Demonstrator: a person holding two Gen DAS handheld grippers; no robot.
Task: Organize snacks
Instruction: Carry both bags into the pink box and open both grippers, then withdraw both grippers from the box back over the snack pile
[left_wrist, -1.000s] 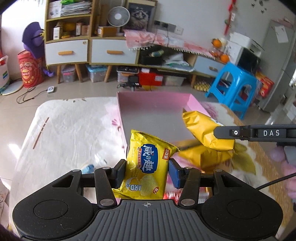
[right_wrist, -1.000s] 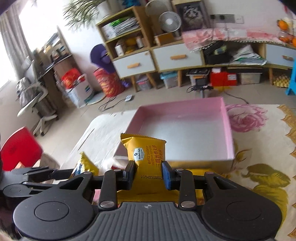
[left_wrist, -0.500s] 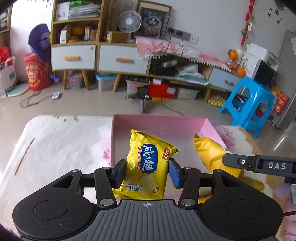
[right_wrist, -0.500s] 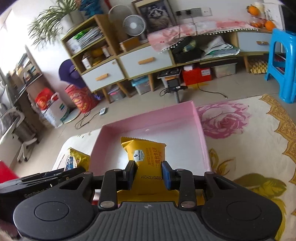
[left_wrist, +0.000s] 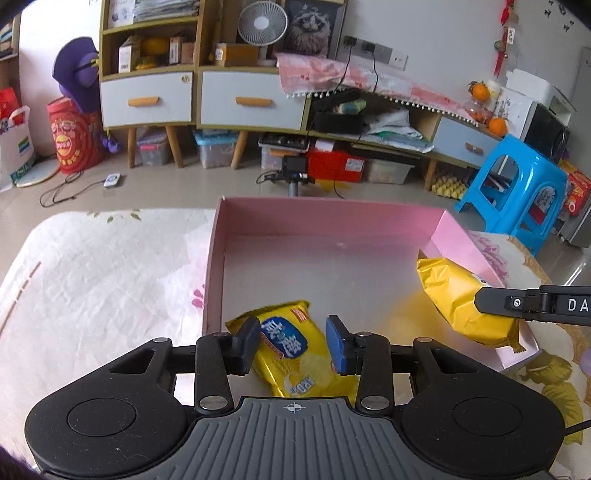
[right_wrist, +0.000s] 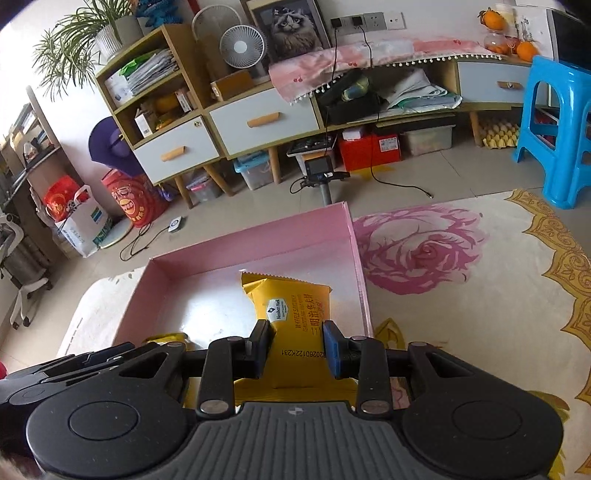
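Since the earlier frame the chip bag (left_wrist: 291, 350) has tipped down into the pink box (left_wrist: 218, 258). The left gripper (left_wrist: 291, 345), its jaws just narrowed, looks loose around it; withdraw cleanly. The right view shows the right gripper (right_wrist: 295, 345) pinching the waffle packet (right_wrist: 291, 314) over the box; lower before releasing.

We are counting two snack packets: one glossy yellow chip bag with a blue label (left_wrist: 295, 354) and one matte orange-yellow waffle packet (right_wrist: 291, 314). We are seeing one shallow pink cardboard box (left_wrist: 332, 218), and two black handheld grippers, the left gripper (left_wrist: 291, 343) and the right gripper (right_wrist: 295, 347), each showing two fingers. Beyond the cloth-covered surface (left_wrist: 92, 277), we are counting one bright blue plastic stool (left_wrist: 517, 192), one white desk fan (left_wrist: 262, 22) and two white drawers with orange handles.
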